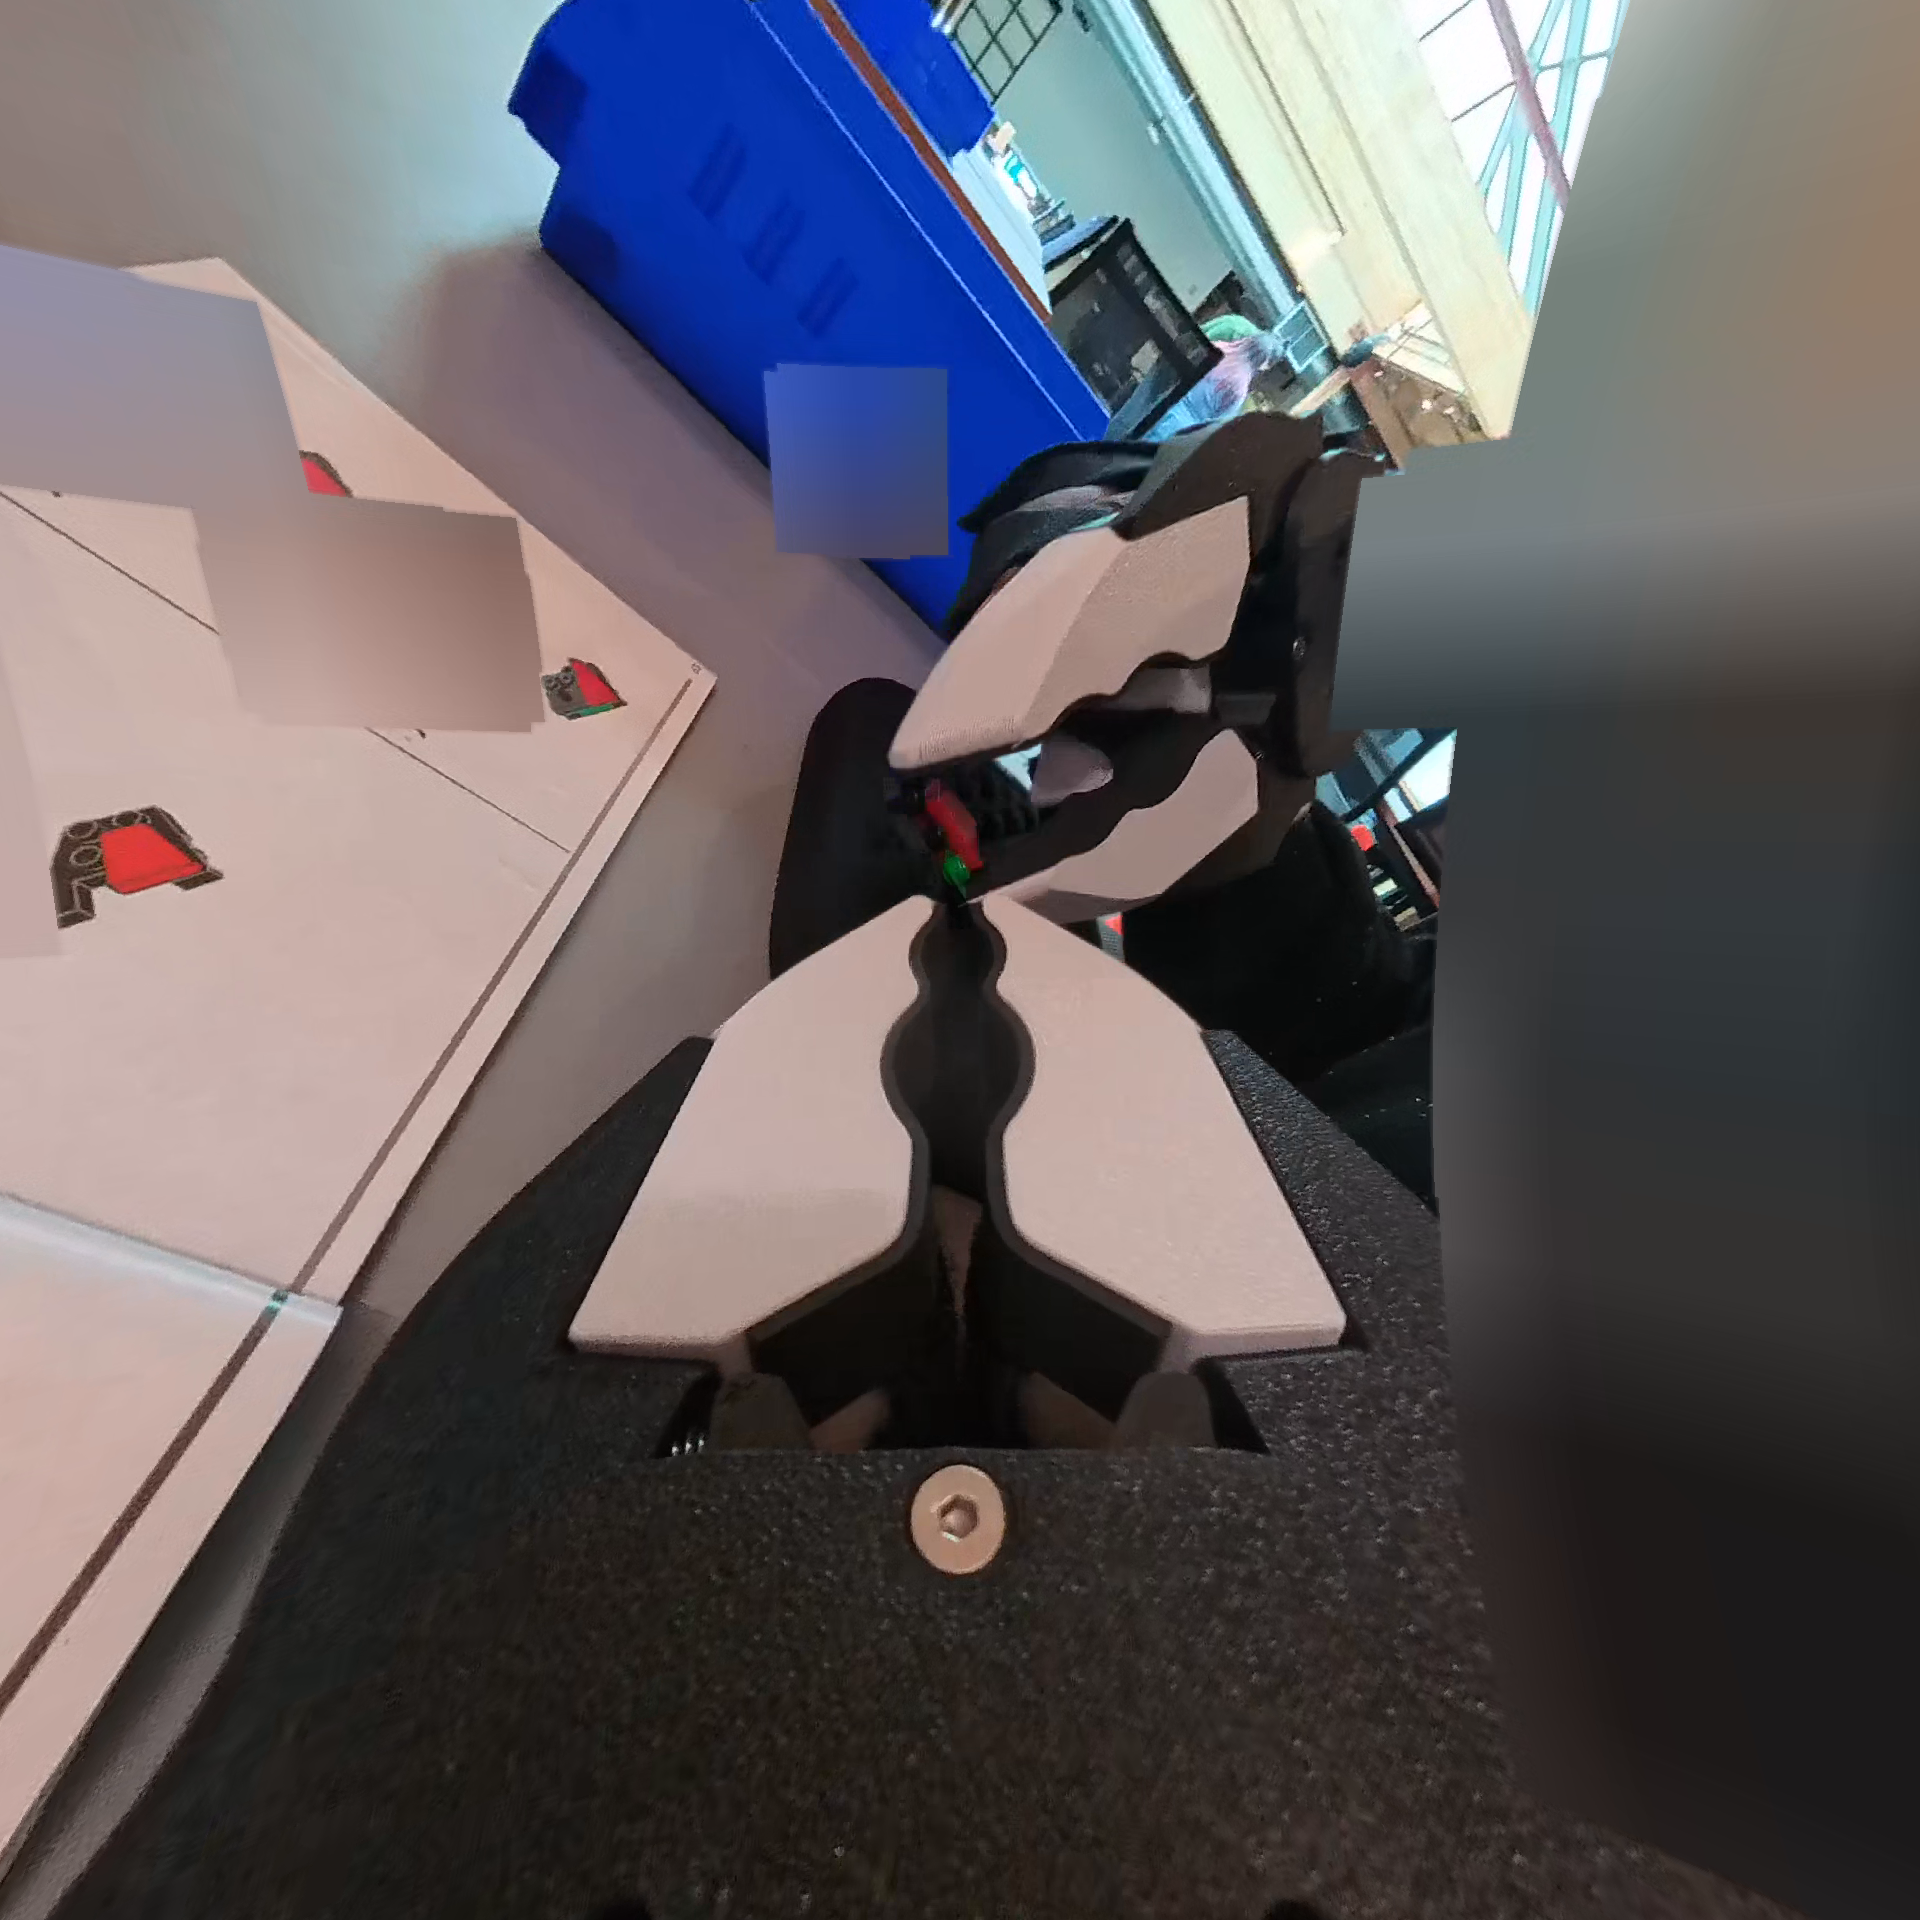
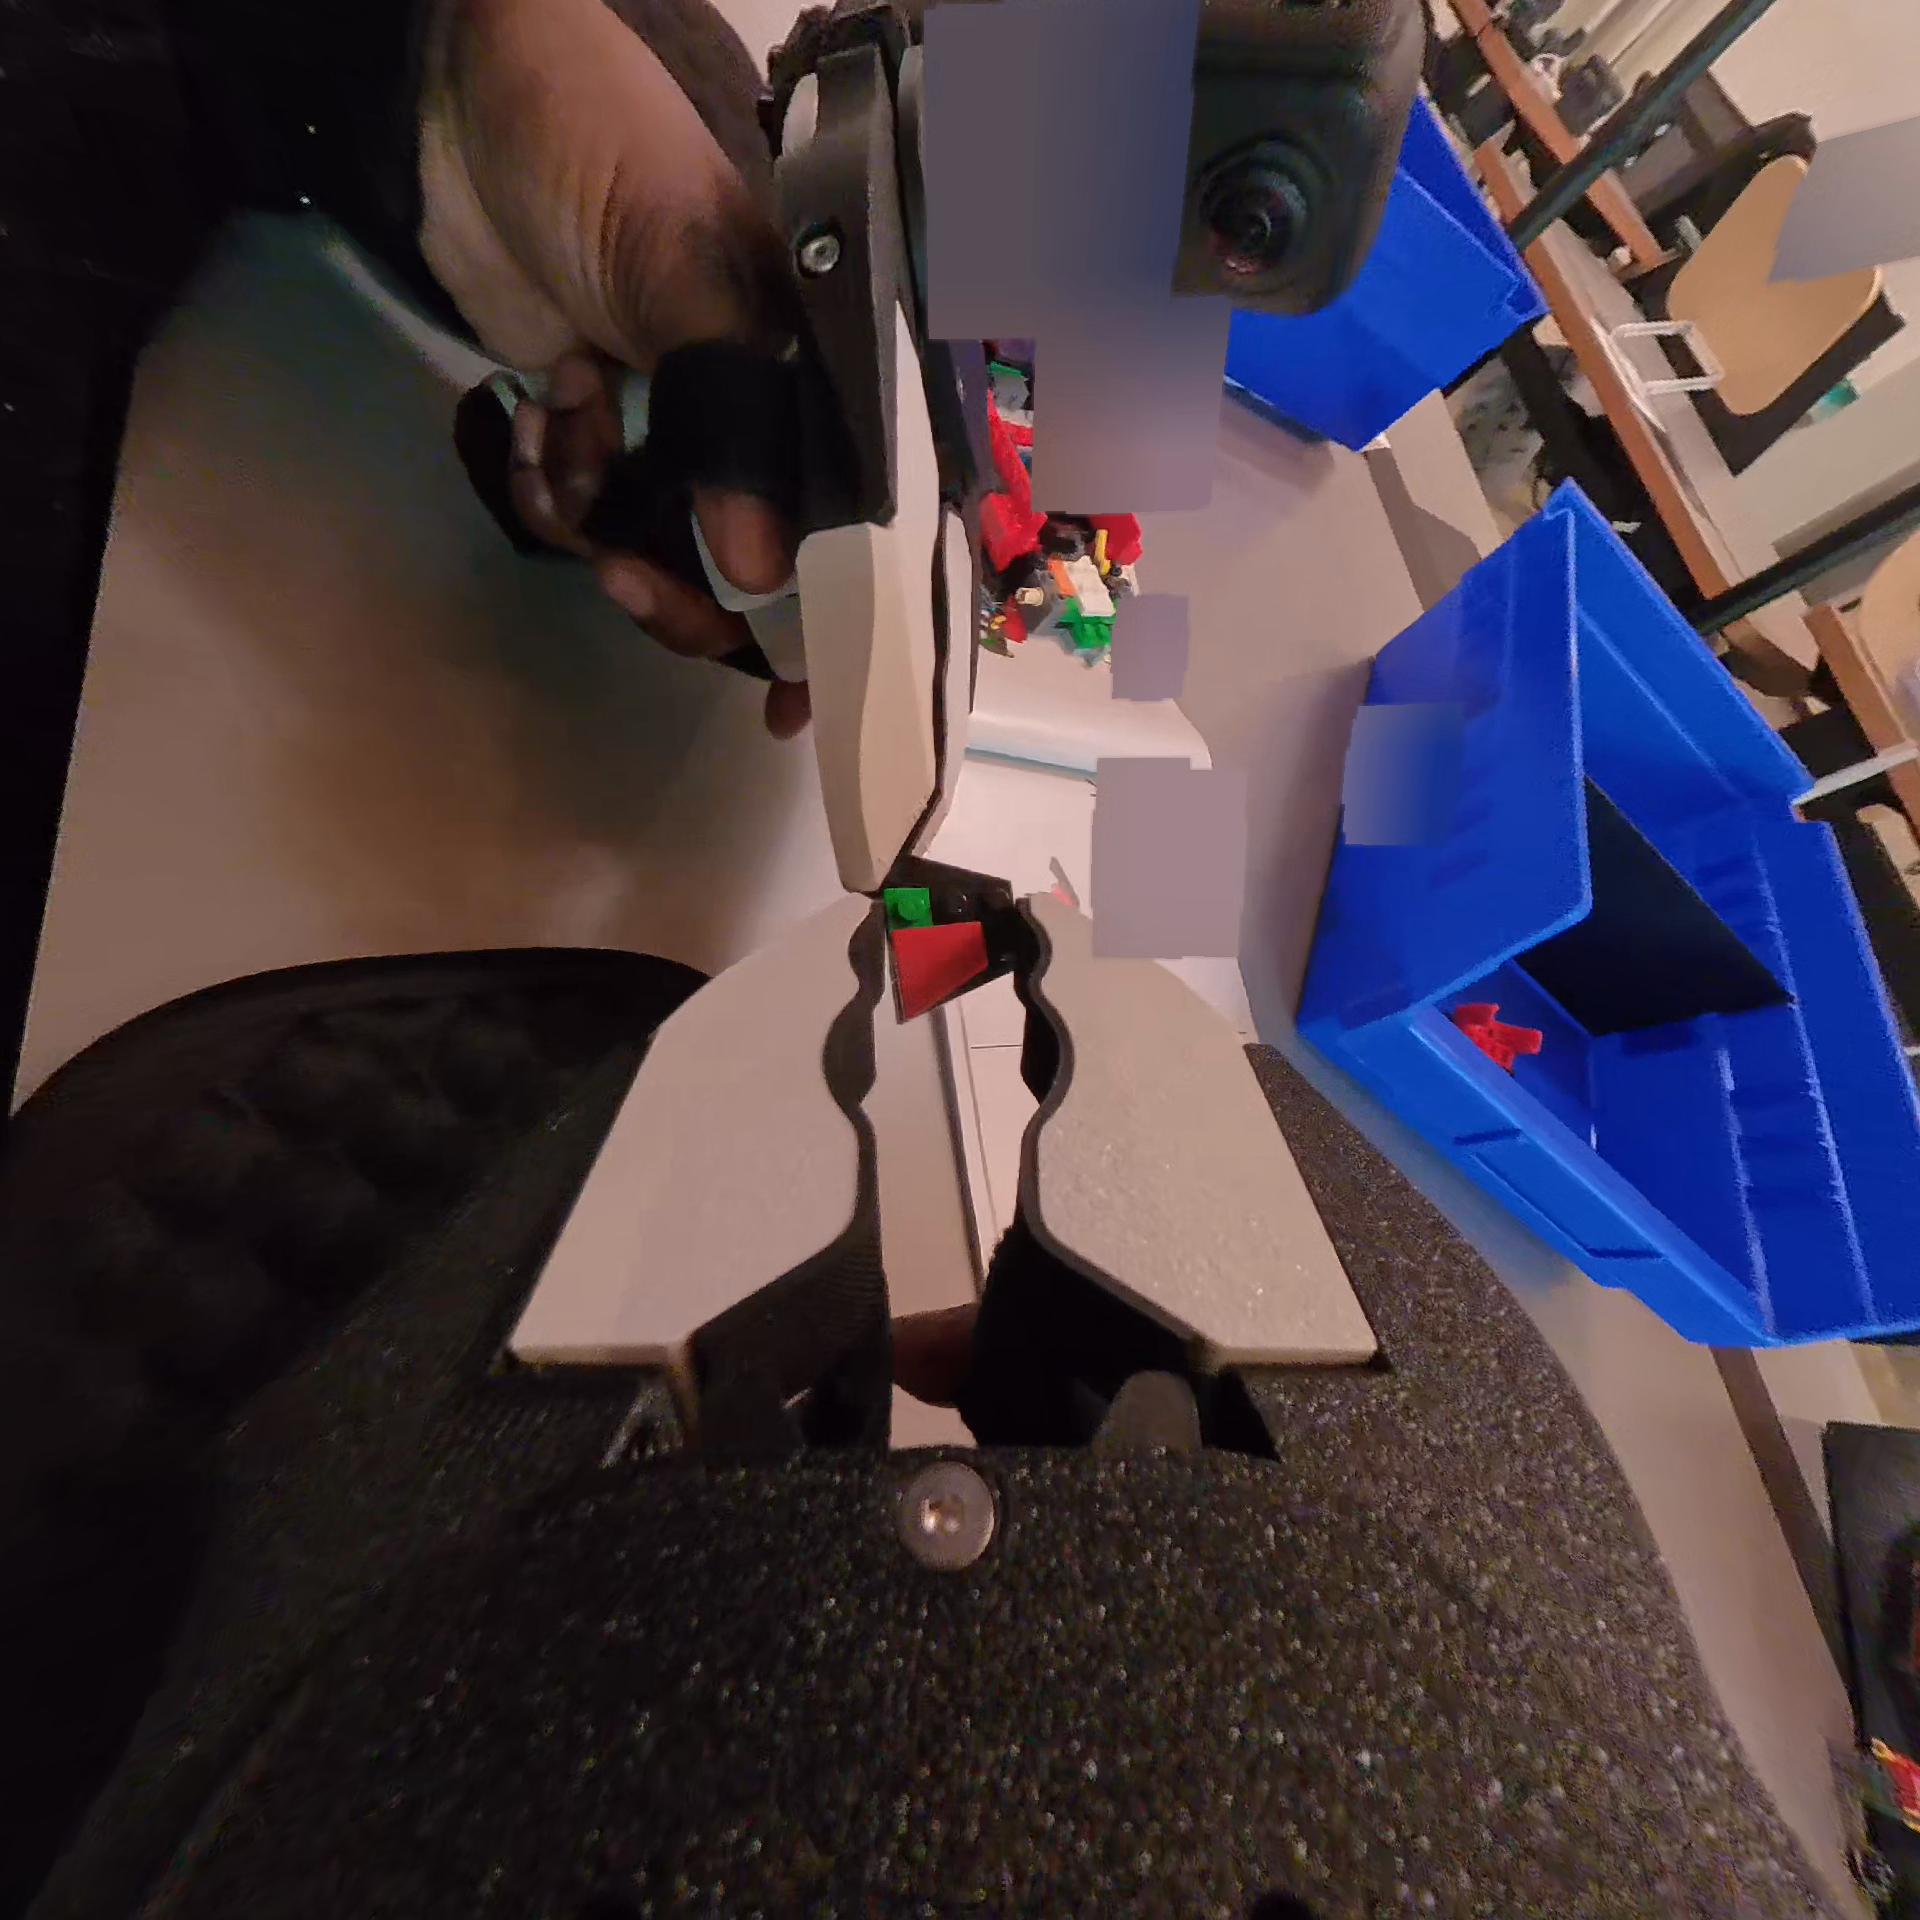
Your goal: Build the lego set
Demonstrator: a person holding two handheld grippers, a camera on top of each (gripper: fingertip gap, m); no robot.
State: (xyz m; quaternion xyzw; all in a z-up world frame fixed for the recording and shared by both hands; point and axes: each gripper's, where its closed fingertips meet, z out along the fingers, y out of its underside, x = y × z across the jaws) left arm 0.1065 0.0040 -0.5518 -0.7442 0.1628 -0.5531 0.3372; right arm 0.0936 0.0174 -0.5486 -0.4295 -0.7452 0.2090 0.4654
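A small lego assembly (image 2: 940, 961), black with a red slope and a green plate (image 2: 906, 906) at one corner, is held in the air. My right gripper (image 2: 948, 920) is shut on it, its fingertips clamping the two sides. My left gripper (image 1: 956, 906) is shut, its tips meeting on the edge of the green plate (image 1: 956, 878). In the right wrist view the left gripper (image 2: 881, 878) comes down from above, edge-on, touching the green corner. In the left wrist view the right gripper (image 1: 940, 800) reaches in from the upper right with the assembly (image 1: 951, 826) in its tips.
Instruction sheets (image 1: 312, 987) lie on the white table at the left. A blue bin (image 1: 790, 260) stands behind. Another blue bin (image 2: 1558, 935) at the right holds red pieces (image 2: 1496, 1034). A pile of loose bricks (image 2: 1060, 582) lies farther back. A hand (image 2: 623, 312) grips the left gripper. My two grippers' fingertips are within a few centimetres of each other.
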